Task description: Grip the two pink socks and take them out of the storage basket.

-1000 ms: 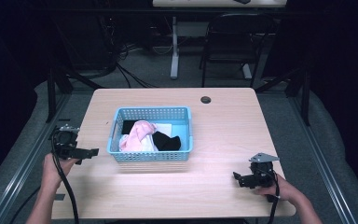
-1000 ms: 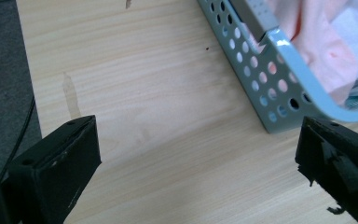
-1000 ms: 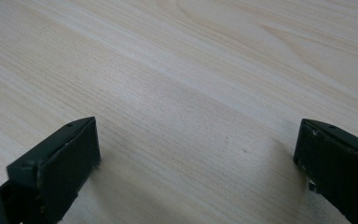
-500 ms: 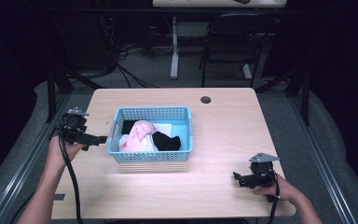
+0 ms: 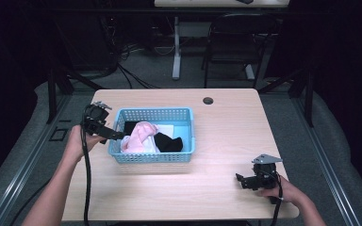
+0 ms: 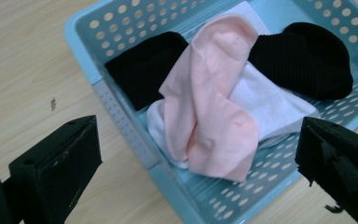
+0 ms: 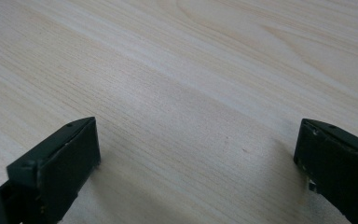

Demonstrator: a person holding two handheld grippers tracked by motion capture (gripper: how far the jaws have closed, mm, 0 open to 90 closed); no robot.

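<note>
The left gripper (image 5: 115, 136) is held out at the left end of the blue basket (image 5: 186, 115), the person's left forearm reaching up from the near table edge and the hand wrapped round the grip, with the black jaws pointing over the basket's left wall toward the pile inside. In the left gripper view its jaws stand wide apart and hold nothing; they frame the pink sock (image 6: 214, 107), which lies draped on top of the heap near the basket's left end. Under the pink sock lies a white sock (image 6: 270, 105), mostly covered, and a black sock (image 6: 307, 60) lies beyond it toward the basket's right end; another dark piece (image 6: 140, 70) sits by the left wall, its shape hard to make out.

The right gripper (image 5: 241, 180) rests low on the table (image 5: 231, 127), well apart from the basket and off its near right corner, the right hand (image 5: 283, 190) behind it close to the table's near edge. In the right gripper view its jaws are also spread wide and hold nothing, with bare wood grain between them.

To the right of the basket the tabletop lies open as far as the right edge; a small dark round hole (image 5: 208, 100) sits behind the basket's right end
</note>
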